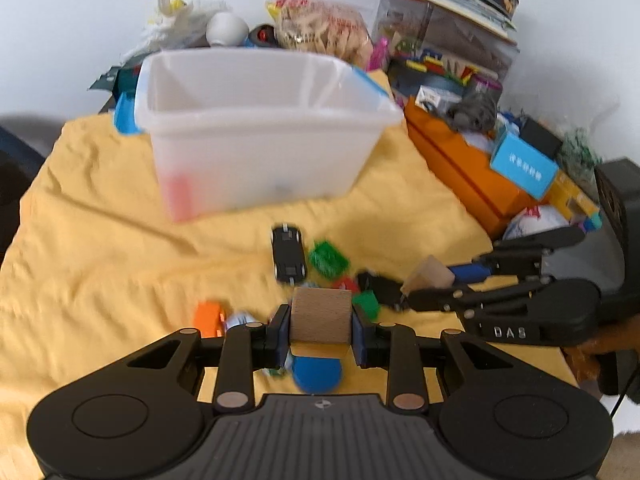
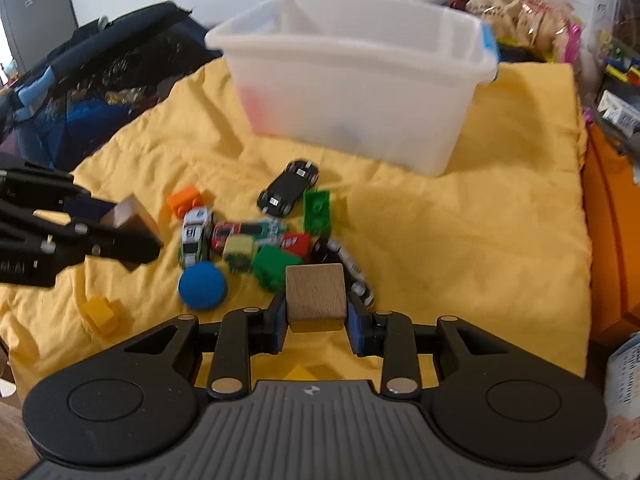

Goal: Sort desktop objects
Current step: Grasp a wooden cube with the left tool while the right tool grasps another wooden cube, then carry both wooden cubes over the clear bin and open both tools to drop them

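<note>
The left hand-held gripper (image 1: 320, 330) is clamped on a wooden cube (image 1: 321, 314), raised over the yellow cloth (image 1: 100, 240). The right hand-held gripper (image 2: 316, 320) grips a second cube (image 2: 316, 294) low beside the toy pile (image 2: 256, 236). The bin (image 2: 352, 92) stands behind. Risks: the right one dragging the green block (image 2: 276, 266) along, both colliding at the bin, or a cube slipping.

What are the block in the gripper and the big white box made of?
The block in the left gripper looks like bare, unpainted wood: pale tan with faint grain. The box looks like frosted plastic: milky walls let blurry red and dark shapes show through.
</note>
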The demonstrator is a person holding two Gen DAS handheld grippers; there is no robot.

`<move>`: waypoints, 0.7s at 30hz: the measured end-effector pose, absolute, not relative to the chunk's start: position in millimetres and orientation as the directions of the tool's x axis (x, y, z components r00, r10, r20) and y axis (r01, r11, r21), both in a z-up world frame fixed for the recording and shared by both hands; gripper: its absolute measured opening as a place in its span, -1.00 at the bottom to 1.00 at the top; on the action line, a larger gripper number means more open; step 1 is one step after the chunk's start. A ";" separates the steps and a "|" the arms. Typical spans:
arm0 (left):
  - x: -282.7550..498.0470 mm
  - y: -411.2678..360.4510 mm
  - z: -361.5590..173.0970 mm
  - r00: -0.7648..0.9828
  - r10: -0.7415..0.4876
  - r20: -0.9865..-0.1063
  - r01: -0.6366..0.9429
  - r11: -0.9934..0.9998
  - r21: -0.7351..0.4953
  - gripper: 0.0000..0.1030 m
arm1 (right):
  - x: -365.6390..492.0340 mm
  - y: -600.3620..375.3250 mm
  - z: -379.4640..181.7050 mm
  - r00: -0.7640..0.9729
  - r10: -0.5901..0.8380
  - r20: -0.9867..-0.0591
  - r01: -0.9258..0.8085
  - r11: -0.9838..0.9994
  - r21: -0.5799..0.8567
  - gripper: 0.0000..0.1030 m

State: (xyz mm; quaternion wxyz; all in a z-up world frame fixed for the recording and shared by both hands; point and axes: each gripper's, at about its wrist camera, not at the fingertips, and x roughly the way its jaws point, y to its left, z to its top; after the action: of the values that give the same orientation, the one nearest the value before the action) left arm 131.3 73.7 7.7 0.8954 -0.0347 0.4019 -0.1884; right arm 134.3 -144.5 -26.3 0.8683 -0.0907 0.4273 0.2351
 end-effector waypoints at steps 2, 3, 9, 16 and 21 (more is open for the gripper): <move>141.8 76.1 14.8 0.617 -0.368 -0.696 0.317 0.925 -0.208 -0.35 | 139.5 -143.9 -21.9 0.537 0.331 -0.776 -0.477 0.878 0.044 -0.36; 148.8 77.3 19.6 0.626 -0.365 -0.689 0.325 0.925 -0.195 -0.35 | 141.6 -143.4 -19.4 0.544 0.330 -0.771 -0.474 0.880 0.042 -0.36; 189.1 86.7 58.9 0.693 -0.381 -0.612 0.348 0.920 -0.180 -0.35 | 161.0 -136.7 2.0 0.598 0.332 -0.730 -0.472 0.881 0.014 -0.36; 241.1 88.0 99.9 0.786 -0.342 -0.515 0.338 0.935 -0.105 -0.35 | 202.5 -124.6 51.2 0.714 0.335 -0.615 -0.445 0.895 -0.029 -0.36; 290.5 91.3 84.1 0.778 -0.277 -0.564 0.259 0.959 -0.114 -0.35 | 240.3 -111.6 73.1 0.768 0.313 -0.559 -0.410 0.911 -0.053 -0.35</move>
State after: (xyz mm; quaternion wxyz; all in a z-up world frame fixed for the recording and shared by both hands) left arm 290.5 91.3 84.1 0.9426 -0.0147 0.3016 -0.1423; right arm 240.3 -111.6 73.1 0.9361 -0.0864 0.2810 0.1930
